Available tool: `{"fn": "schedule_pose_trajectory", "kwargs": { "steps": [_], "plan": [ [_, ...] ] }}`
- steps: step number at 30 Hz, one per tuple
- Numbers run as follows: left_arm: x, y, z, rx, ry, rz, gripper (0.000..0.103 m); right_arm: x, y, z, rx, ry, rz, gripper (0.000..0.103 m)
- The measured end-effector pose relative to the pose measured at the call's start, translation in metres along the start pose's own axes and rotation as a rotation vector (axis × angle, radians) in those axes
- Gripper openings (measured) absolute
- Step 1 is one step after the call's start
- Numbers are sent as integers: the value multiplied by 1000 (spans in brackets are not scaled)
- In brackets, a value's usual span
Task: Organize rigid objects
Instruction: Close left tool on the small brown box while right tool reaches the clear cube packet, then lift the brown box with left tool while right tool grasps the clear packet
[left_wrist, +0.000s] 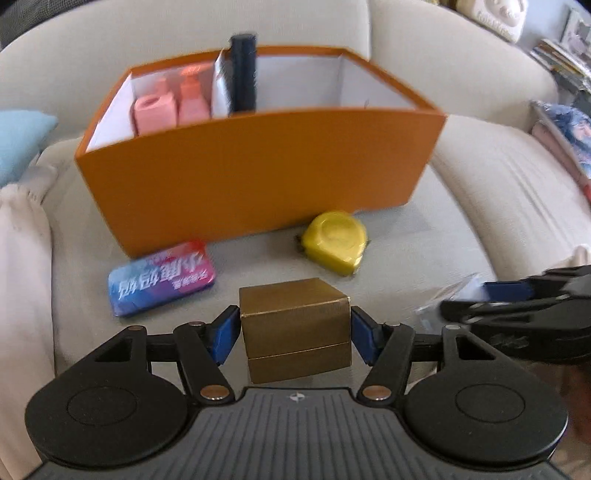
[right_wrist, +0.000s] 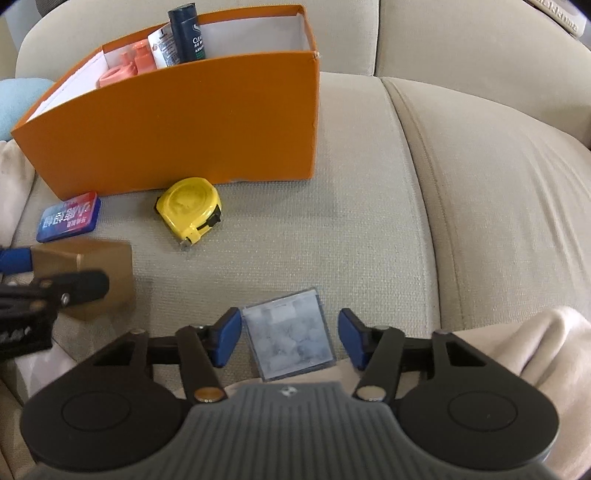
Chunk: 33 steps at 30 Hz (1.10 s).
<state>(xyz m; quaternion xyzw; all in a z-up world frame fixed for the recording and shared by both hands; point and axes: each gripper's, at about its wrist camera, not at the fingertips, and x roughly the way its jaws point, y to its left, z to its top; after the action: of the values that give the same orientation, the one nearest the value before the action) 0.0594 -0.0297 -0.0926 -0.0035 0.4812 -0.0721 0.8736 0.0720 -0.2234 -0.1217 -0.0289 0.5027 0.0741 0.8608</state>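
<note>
A gold cardboard box (left_wrist: 295, 317) stands on the sofa seat, and my left gripper (left_wrist: 295, 334) is shut on it, one blue pad against each side. The same gold box (right_wrist: 107, 266) appears at the left of the right wrist view. My right gripper (right_wrist: 290, 338) is open around a flat clear plastic case (right_wrist: 288, 332) that lies on the cushion, with a gap at both pads. Behind stands an orange storage box (left_wrist: 258, 170) holding pink bottles (left_wrist: 155, 110) and a dark bottle (left_wrist: 243, 74). A yellow tape measure (left_wrist: 336, 242) and a blue-pink tin (left_wrist: 162, 282) lie in front of it.
Everything rests on a beige sofa seat cushion (right_wrist: 369, 221), with a second cushion (right_wrist: 498, 184) to the right. A light blue pillow (left_wrist: 18, 140) and white cloth (left_wrist: 18, 277) lie at the left. Beige fabric (right_wrist: 535, 343) bunches near my right gripper.
</note>
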Motion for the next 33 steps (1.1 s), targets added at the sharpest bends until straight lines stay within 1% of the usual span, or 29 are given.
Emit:
{"fn": "schedule_pose_trajectory", "kwargs": {
  "steps": [1,3,5,9,11,13,16,20,23,24,25,26,29,30,31,33],
  "plan": [
    [7,2,2,-21,35,5,72,0,0,0,2,-3,1,52],
    [8,7,-1,-52,71,-7,72,-3,0,0,4,-6,9,52],
    [12,10,-3,-88,113,-17,72,-7,2,2,-1,-20,38,51],
    [25,27,-13,-233,211,-71,72,-13,16,7,-67,-74,105,51],
    [30,33,-16,-276,233,-87,73,-11,24,9,-87,-75,123,51],
    [30,33,-17,-272,228,-76,73,-5,28,9,-93,-62,134,51],
    [30,27,-17,-237,224,-58,73,4,29,7,-94,-38,135,52],
    [29,19,-19,-195,238,-32,75,5,23,6,-59,-31,149,55],
    [27,16,-22,-187,244,-36,77,5,22,3,-36,-22,147,57],
    [26,16,-22,-187,244,-35,76,5,21,2,-29,-18,149,58],
    [25,16,-23,-187,244,-35,72,4,20,2,-25,-17,150,60],
    [25,15,-23,-186,246,-39,70,4,20,1,-22,-15,148,61],
    [23,14,-24,-176,242,-26,70,3,20,-1,-27,-3,147,60],
    [23,14,-24,-176,243,-27,70,4,22,-2,-34,3,143,54],
    [22,14,-24,-177,240,-27,70,6,23,-2,-39,10,142,52],
    [20,14,-24,-177,231,-25,70,6,24,-3,-47,11,138,52]
  ]
}}
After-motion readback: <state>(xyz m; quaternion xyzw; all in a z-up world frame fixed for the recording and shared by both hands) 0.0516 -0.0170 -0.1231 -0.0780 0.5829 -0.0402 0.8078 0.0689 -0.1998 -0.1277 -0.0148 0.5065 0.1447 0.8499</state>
